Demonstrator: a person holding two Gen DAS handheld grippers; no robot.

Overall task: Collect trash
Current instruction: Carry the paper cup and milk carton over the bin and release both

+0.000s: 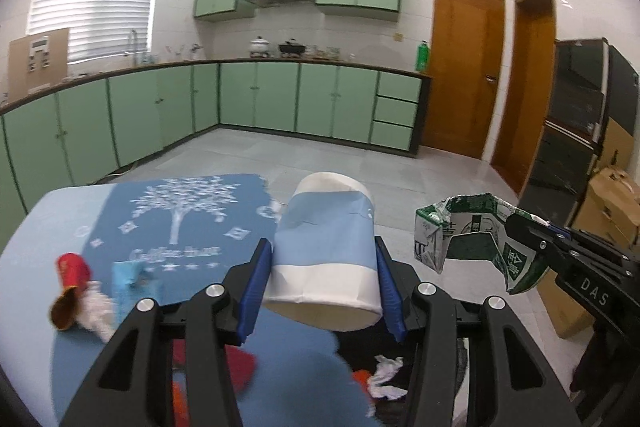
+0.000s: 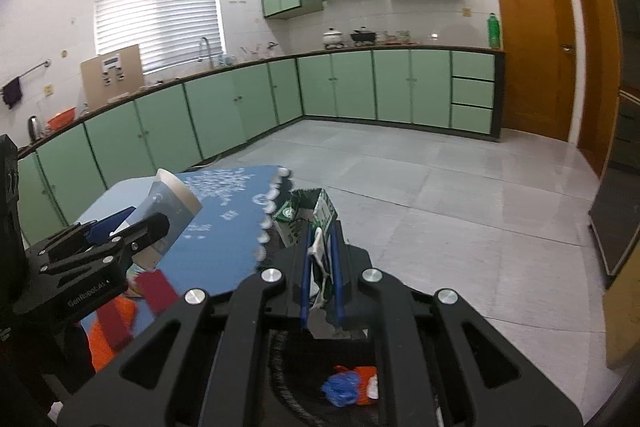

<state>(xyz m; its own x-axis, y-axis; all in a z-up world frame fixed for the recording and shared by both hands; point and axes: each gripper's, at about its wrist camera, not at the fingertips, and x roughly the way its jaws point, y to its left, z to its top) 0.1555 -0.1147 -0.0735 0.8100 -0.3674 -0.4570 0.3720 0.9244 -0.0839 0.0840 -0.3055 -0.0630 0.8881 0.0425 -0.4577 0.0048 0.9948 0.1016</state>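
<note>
Your left gripper (image 1: 322, 281) has its jaws pinching a blue-and-white paper cup (image 1: 326, 247) above the desk (image 1: 44, 219); your right gripper (image 2: 322, 279) clamps a crushed green milk carton (image 2: 308, 215) over the bin (image 2: 280, 379).

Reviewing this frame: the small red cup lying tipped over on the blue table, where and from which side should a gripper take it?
Grip the red cup across its body, coming from above with the jaws straddling its width. It lies on its side on the table, open mouth toward the camera, so the rounded wall is exposed. Crumpled white paper touches it near the mouth, so the closed far end is probably cleaner.
</note>
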